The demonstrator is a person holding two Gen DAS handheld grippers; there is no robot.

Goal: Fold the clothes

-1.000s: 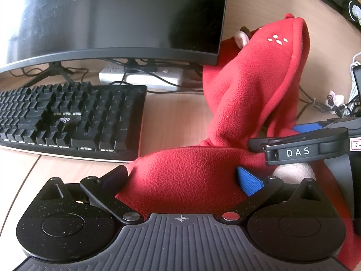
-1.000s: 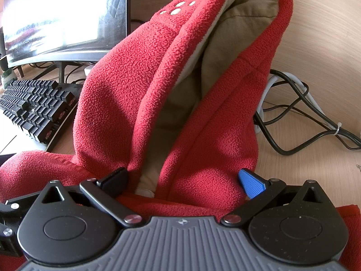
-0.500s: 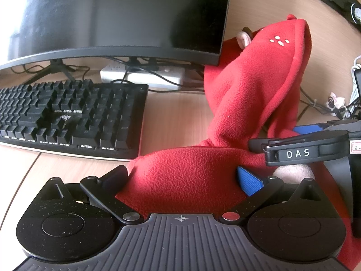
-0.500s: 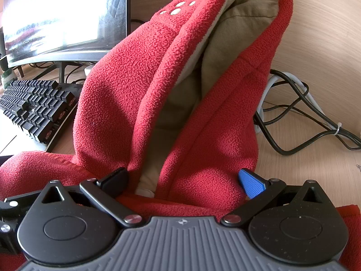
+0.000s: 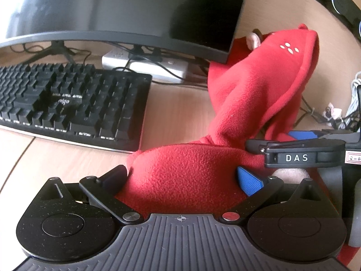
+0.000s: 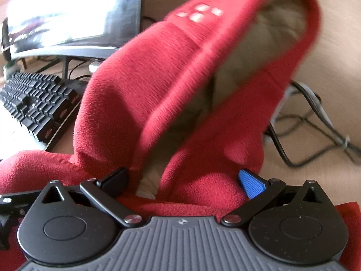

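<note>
— Left wrist view first: where was the red fleece hooded garment?

— Bunched on the pale wooden desk, to the right of the black mechanical keyboard. Its hood stood upright, rising toward the lower right corner of the dark curved monitor. A low fold of the fleece lay directly between the two fingers of the left gripper.

— Was that gripper pressed together?

— No. Its fingers stood wide apart, the black one at the fold's left edge and the blue-padded one against its right side. They bracketed the cloth, but I could not tell that they squeezed it.

— And the other one?

— The right gripper showed from the side at the right edge of that view, just beside the hood's base, its black body marked "DAS".

— What did the right wrist view add?

— The picture was blurred. The hood filled most of it, with the beige lining visible inside the opening. The base of the hood sat between the right gripper's spread fingers, which touched fleece on both sides. More red cloth lay under the gripper body. Dark cables trailed on the desk to the right, near the garment.
</note>
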